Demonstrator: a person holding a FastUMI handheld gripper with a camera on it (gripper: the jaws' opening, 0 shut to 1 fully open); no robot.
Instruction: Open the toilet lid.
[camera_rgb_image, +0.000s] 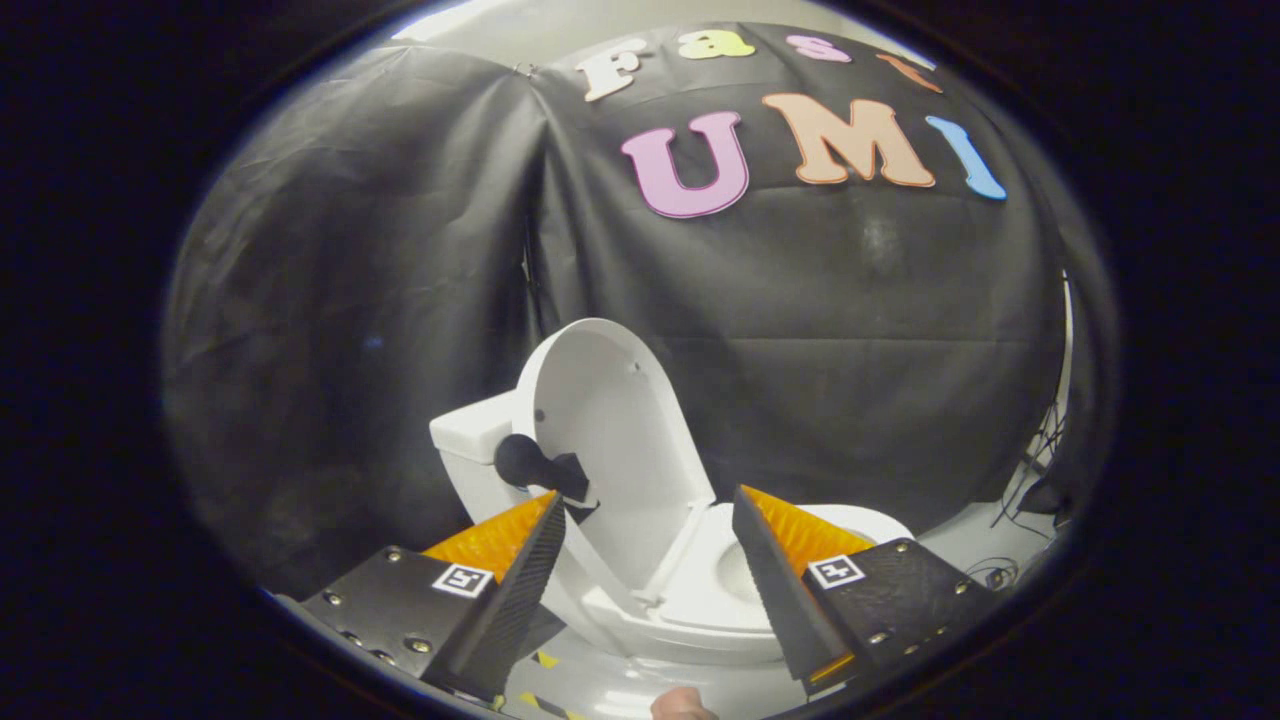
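- So, gripper (650, 545) fingers spread wide, nothing held between them, no contact with anything.
- Toilet (700, 600) sits just ahead of the fingers and between them, white, on a pale floor (600, 690).
- Toilet lid (610, 420) is raised, standing near upright, tilted slightly back toward the tank (470, 430); its inner face points toward the camera, at about 11 o'clock from the gap between the fingers.
- Seat ring (690, 545) also looks lifted partway, leaning against the lid's lower part; exact angle hard to tell.
- Bowl rim (850, 520) visible at about 2 o'clock from the gap, partly behind the right-hand finger.
- Dark round knob (525, 462) on the tank side, at 10 o'clock from the gap, just above the left-hand finger tip.
- Black cloth wall (350, 300) behind the toilet.
- Cables (1030, 470) on the floor at 3 o'clock, well apart from the toilet.
- Fingertip of a person (682, 706) at 6 o'clock, below the gap.
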